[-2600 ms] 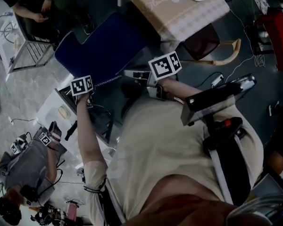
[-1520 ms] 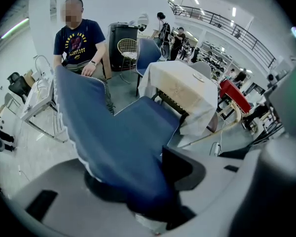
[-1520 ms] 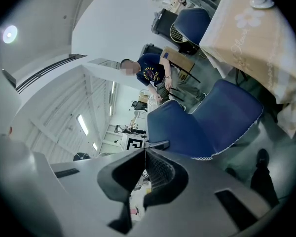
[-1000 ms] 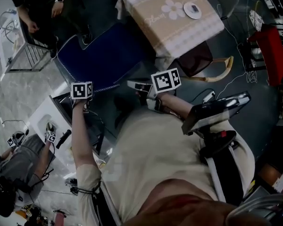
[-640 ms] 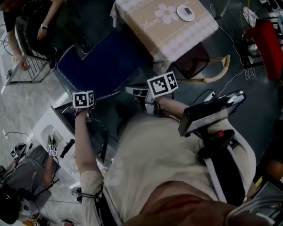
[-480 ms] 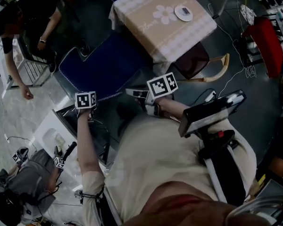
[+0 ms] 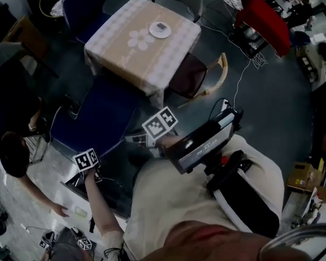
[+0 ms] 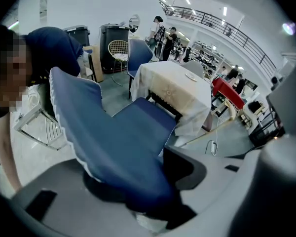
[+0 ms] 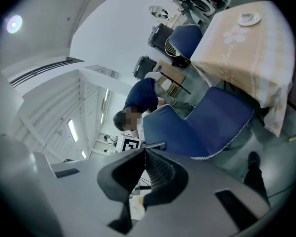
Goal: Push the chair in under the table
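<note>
The left claw point(image 8: 147, 181) is clamping the backrest of the blue chair point(image 8: 118, 137); the right claw point(image 9: 144, 168) is pressing its jaws together, holding nothing.

Blue chair point(image 7: 106, 112), upright, pulled out just beside beige-clothed table point(image 7: 119, 53)

Grippers: two, the left gripper point(image 8: 145, 181) and the right gripper point(image 9: 144, 157).
Blue chairs: two, the near blue chair point(image 7: 98, 113) at the left gripper and the far blue chair point(image 7: 82, 10) beyond the table.
Tables: one table point(image 7: 125, 53), ahead of both grippers.
Plates: one plate point(image 7: 160, 30), on the table.
Wood-armed chairs: one wood-armed chair point(image 7: 198, 75), ahead of the right gripper.
People close by: one person point(image 7: 13, 151), left of the left gripper.
</note>
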`<state>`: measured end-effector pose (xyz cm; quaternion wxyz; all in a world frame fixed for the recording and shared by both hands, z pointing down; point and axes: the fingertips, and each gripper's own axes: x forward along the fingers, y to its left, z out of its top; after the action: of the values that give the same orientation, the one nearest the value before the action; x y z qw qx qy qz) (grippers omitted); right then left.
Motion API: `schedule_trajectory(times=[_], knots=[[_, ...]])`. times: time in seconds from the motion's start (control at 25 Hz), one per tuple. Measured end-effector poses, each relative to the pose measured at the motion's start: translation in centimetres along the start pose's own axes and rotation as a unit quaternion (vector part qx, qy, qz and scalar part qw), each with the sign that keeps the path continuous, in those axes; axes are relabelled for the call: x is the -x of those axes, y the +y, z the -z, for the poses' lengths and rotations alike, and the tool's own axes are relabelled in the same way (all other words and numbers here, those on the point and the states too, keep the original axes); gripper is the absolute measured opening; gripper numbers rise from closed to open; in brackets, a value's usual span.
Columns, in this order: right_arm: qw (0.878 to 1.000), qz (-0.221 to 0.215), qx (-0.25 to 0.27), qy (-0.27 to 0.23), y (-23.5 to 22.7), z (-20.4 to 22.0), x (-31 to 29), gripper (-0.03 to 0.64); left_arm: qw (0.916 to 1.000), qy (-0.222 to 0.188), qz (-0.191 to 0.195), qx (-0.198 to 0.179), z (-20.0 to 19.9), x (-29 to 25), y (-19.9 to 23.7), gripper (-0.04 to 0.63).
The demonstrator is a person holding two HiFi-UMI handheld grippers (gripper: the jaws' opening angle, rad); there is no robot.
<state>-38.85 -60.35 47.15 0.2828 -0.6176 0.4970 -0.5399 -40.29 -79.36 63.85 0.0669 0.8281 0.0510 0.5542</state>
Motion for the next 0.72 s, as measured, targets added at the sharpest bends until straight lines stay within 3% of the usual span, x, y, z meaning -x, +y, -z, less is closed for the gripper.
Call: schedule_trajectory(times=[0.12,0.32,0.56,0.72], knots=[[1.0,0.011,0.003,-0.009,-0.6,0.6,0.2,0.012,1.0,0.004,0.0,0.005,0.2,-0.4,0.3,0.215],[0.999,0.018,-0.043,-0.027,-1.7,1.4,0.6,0.012,0.9999,0.011,-0.001,0.003,-0.9,-1.2,0.1,0.218],[1.0,0.021,0.003,0.0,-1.6,1.4,0.3,0.012,1.0,0.006,0.001,0.004,-0.6,-1.8,0.4,0.216],[1.0,0.026,-0.005,-0.007,-2.8,0.5,1.7,0.012,1.0,0.003,0.008,0.004,-1.2,-3.0,-0.4,0.218]])
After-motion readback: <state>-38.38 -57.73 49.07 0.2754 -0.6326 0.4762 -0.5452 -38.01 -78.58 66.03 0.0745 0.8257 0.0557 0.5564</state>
